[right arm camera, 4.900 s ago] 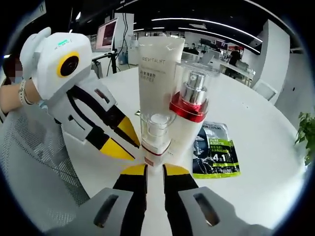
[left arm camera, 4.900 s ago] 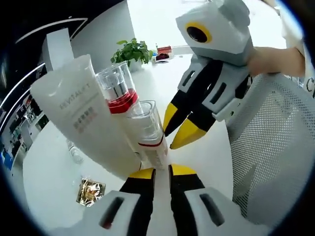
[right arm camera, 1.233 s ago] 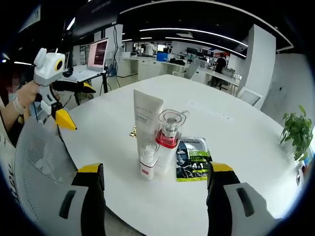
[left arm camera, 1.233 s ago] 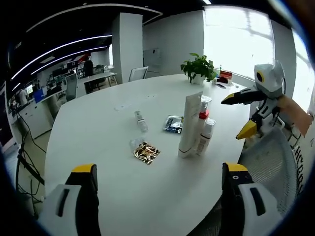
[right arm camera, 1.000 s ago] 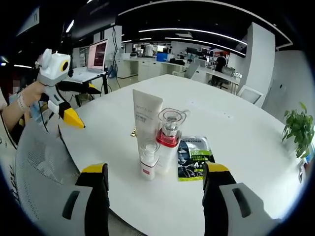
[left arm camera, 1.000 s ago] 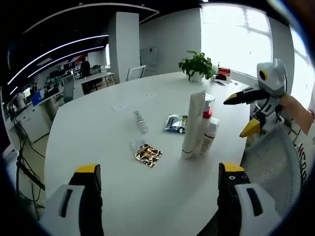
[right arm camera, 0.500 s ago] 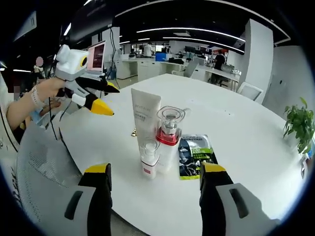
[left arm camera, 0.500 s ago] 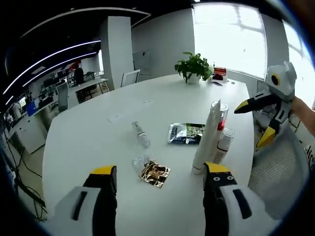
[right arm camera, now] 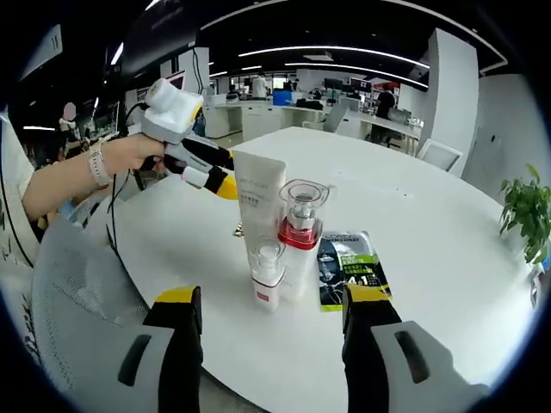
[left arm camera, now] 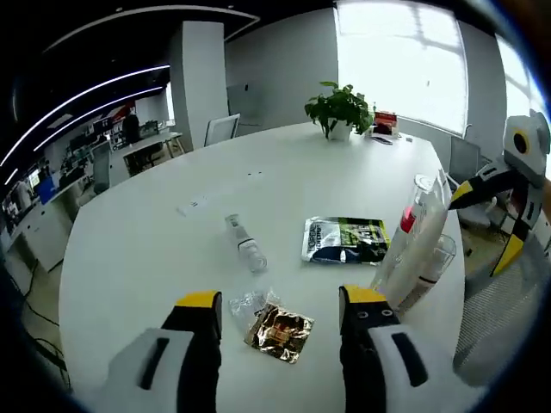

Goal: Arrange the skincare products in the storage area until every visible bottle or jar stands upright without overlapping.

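White office table (left arm camera: 155, 258) holds the clutter. Left to right in the left gripper view: small bottle (left arm camera: 247, 247) lying flat, foil packet (left arm camera: 281, 330), sachet (left arm camera: 346, 240), then tube (right arm camera: 260, 211), pump bottle (right arm camera: 301, 241) and small jar-bottle (right arm camera: 269, 275) upright, clustered close. Left gripper (left arm camera: 277, 301) wide, empty, likely heading for the fallen bottle; right gripper (right arm camera: 271, 297) wide, empty.

One tube (right arm camera: 260, 203), two upright bottles (right arm camera: 300, 234) (right arm camera: 269, 274), one lying bottle (left arm camera: 247, 243), two sachets (left arm camera: 346, 239) (left arm camera: 281, 329).

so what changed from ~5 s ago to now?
Both grippers let go of the small bottle, opened and backed off. The left gripper then swung out over the table toward the gold sachet. The tube, pump bottle and small bottle stayed upright together.
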A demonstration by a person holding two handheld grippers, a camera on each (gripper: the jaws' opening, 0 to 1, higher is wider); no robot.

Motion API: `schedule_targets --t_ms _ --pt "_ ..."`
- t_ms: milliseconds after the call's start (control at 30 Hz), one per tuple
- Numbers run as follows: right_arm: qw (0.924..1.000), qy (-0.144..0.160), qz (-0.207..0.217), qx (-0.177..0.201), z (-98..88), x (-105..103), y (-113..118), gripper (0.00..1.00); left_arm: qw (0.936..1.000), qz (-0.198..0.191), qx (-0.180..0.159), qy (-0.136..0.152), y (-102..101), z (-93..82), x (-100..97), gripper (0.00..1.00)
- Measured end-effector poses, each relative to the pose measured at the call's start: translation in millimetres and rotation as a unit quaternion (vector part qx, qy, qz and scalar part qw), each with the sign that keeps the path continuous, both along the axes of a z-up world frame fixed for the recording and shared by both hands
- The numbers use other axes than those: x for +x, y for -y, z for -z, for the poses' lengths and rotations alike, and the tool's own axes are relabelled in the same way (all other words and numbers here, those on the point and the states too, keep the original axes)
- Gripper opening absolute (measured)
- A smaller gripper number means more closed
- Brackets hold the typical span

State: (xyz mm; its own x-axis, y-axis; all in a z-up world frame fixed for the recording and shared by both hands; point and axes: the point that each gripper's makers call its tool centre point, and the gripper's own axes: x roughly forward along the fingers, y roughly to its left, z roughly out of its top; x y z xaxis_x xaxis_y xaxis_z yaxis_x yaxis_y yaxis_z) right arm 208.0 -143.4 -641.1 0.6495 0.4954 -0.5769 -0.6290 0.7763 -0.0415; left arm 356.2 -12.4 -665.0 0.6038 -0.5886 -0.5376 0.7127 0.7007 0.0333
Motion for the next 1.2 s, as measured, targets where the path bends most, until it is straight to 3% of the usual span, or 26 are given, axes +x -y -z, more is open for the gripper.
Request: schedule_targets --t_ms 433,667,833,1033,1200 --pt "0.9999 -0.007 0.010 0.005 3.2 4.6 3.0 0.61 0.9998 -0.009 0.012 -0.014 21.8 33.2 56.3 0.47" --pt "0.9997 -0.012 0.021 0.010 6.3 7.4 5.9 0.59 0.9993 -0.022 0.012 -0.028 35.6 47.7 54.5 0.50" --pt "0.9993 -0.018 0.029 0.014 10.1 7.2 6.1 0.59 0.9990 -0.035 0.000 -0.028 46.4 50.5 54.4 0.47" --pt "0.9988 -0.025 0.038 0.018 13.3 5.7 8.3 0.59 0.9985 -0.044 -0.001 -0.033 51.5 63.1 67.8 0.44" --pt "0.9985 -0.029 0.045 0.014 16.2 3.1 8.2 0.58 0.9978 -0.062 0.009 -0.022 50.1 74.1 84.3 0.33"
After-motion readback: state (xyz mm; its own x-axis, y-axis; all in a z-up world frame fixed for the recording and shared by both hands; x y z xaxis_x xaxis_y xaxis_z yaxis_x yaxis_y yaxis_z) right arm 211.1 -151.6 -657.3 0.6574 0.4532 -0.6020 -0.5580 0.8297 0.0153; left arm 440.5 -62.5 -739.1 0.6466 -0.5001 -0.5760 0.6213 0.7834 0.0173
